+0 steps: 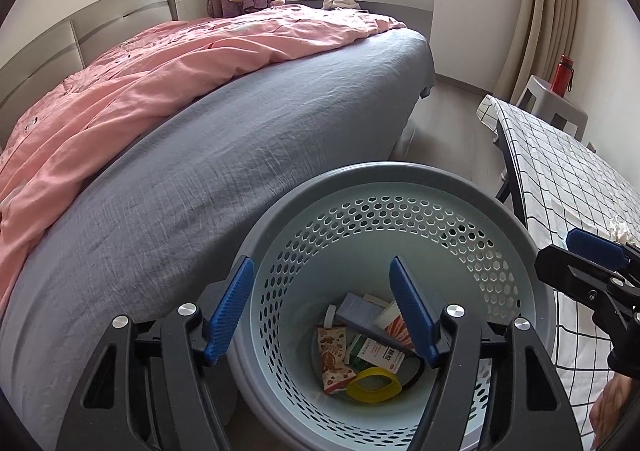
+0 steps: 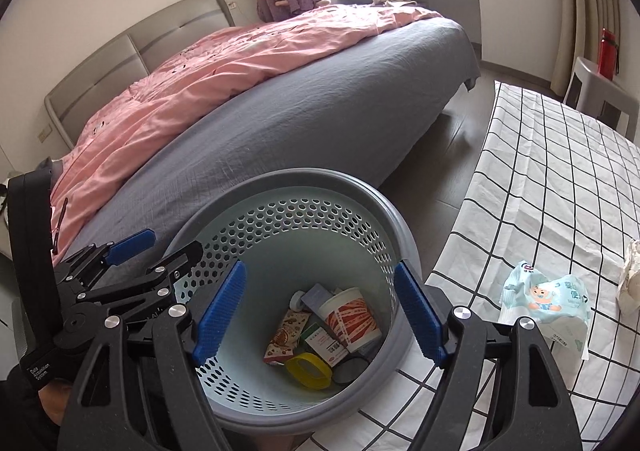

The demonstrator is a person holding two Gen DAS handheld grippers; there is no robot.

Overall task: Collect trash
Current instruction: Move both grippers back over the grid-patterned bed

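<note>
Both tools, left [image 1: 322, 311] and right [image 2: 320, 315], spread empty above basket rim [image 2: 392, 219]

**Inventory: two hand-held tools, both empty**

Left tool [image 1: 322, 311]: black frame in the lower half of its own wrist view, two blue ribbed pads [image 1: 230, 311] spread wide apart, nothing between them. Also seen at the lower left of the right wrist view, angled toward the upper right, blue pad leading.

Right tool [image 2: 320, 315]: black frame in the lower half of its own wrist view, blue pads [image 2: 420, 315] spread wide, nothing gripped. Also seen at the right edge of the left wrist view, pointing toward the upper left.

Person's hand [image 1: 612, 407]: bare skin at the lower right edge of the left wrist view, below the right tool's handle.
</note>
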